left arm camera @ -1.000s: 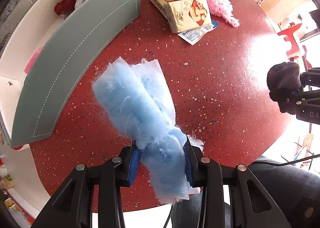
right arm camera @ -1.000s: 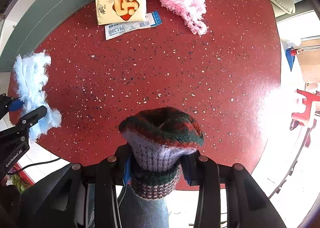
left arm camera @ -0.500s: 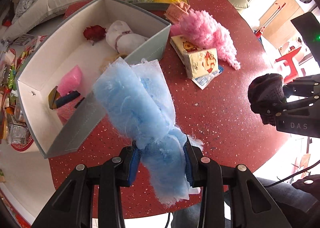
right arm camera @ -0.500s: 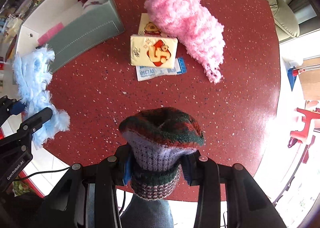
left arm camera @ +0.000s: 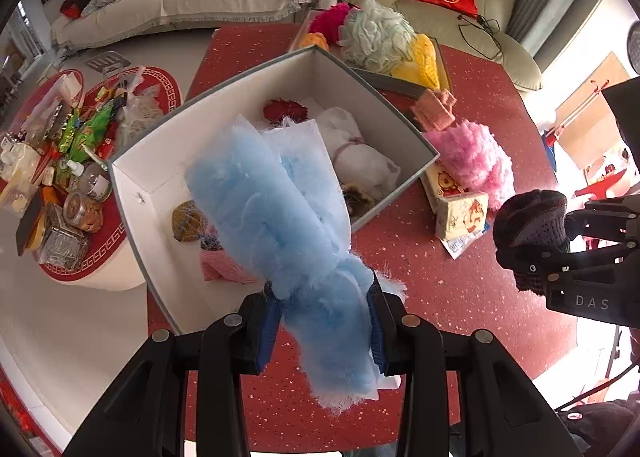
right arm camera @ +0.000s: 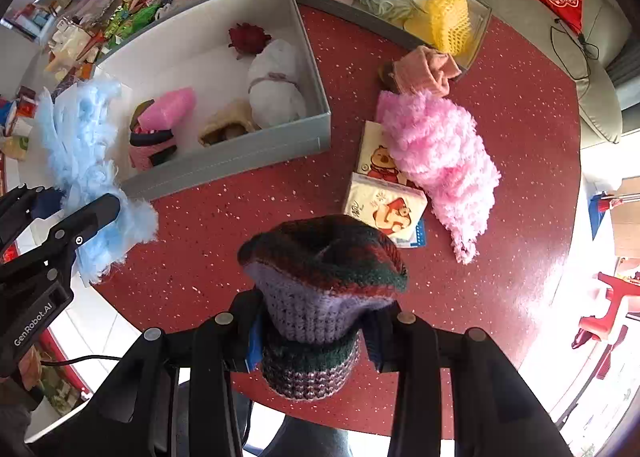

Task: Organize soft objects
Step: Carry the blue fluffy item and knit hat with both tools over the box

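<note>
Fingers of left gripper clamped on blue fluffy bundle, grey box at 12 o'clock. Right gripper clamped on knitted hat.

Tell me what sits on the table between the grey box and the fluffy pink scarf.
In the right wrist view, tissue packs lie between the grey box and the pink scarf; the scarf overlaps them. Otherwise only bare table.
</note>
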The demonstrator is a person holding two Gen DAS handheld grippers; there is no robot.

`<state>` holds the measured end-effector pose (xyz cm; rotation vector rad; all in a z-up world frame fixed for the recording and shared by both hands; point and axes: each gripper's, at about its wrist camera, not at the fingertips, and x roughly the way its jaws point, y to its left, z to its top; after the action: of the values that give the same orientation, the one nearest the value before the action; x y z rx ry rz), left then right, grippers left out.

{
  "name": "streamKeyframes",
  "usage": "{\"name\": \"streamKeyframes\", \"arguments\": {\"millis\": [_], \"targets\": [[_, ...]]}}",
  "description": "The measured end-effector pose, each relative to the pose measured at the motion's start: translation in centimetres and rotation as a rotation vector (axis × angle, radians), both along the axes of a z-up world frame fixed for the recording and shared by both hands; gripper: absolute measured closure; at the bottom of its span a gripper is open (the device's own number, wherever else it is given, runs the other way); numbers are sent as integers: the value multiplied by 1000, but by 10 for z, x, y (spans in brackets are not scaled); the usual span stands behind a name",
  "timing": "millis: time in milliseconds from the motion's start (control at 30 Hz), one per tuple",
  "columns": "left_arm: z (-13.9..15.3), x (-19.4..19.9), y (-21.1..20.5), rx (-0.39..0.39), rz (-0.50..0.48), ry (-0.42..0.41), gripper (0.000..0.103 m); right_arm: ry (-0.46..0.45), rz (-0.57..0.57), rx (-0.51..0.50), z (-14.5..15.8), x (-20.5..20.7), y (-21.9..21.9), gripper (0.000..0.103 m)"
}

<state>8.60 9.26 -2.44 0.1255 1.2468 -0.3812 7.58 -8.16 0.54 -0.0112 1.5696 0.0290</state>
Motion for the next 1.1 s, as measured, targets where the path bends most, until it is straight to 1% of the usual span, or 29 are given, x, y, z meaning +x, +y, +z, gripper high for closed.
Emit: {"name": "streamKeyframes", "arguments": {"millis": [267, 600, 800, 1100], "targets": [[1, 28, 30, 11, 105, -16, 64, -35, 70, 15, 2, 41, 30, 60], [1, 57, 47, 17, 170, -26, 64, -69, 147, 26, 9, 79, 67, 60], [-5, 74, 53, 31, 197, -16, 64, -69, 144, 41, 5, 98, 77, 60], [-19, 95, 60, 46, 228, 13, 64, -56, 117, 62, -11, 124, 86, 60]]}}
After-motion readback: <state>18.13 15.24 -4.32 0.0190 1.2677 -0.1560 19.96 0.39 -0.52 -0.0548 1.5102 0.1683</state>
